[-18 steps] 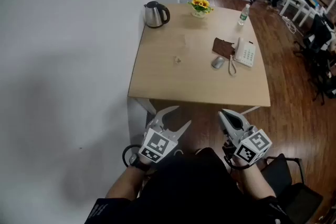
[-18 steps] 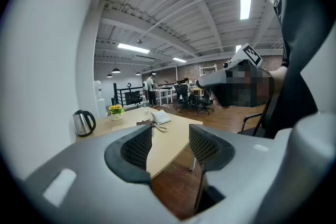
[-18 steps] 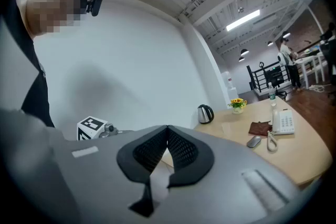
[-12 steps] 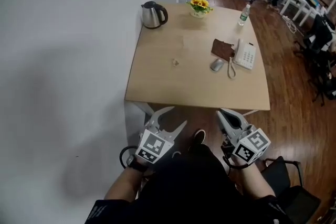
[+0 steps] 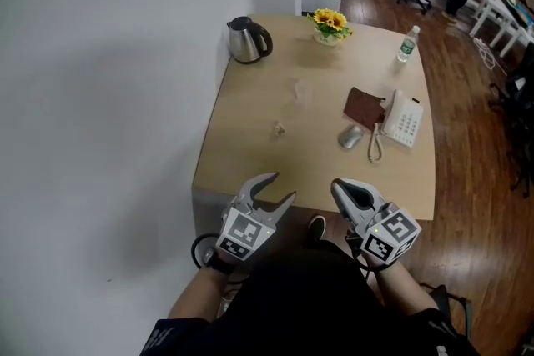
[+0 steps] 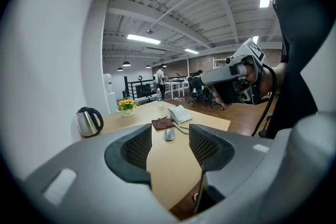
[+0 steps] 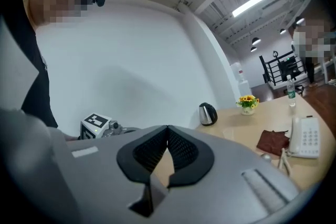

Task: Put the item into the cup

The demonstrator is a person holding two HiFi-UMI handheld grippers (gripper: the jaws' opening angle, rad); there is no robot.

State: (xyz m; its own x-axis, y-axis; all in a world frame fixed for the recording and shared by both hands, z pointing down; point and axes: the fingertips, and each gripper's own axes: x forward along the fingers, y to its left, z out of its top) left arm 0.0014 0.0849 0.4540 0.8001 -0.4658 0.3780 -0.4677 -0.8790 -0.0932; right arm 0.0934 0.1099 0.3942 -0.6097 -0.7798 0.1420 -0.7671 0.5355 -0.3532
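your left gripper at near edge of worktop, jaws released, wide apart, nothing between them. your right gripper beside it, jaws clenched tight, empty. both well short of task things. small pale item lies mid-worktop, untouched. clear cup, faint, stands just beyond item, toward kettle. mouse, brown pouch, phone grouped right of item. flowers and bottle at far edge.

I can read no text anywhere. Keys on the phone by the right edge of the table are too small, as is the label on the bottle.
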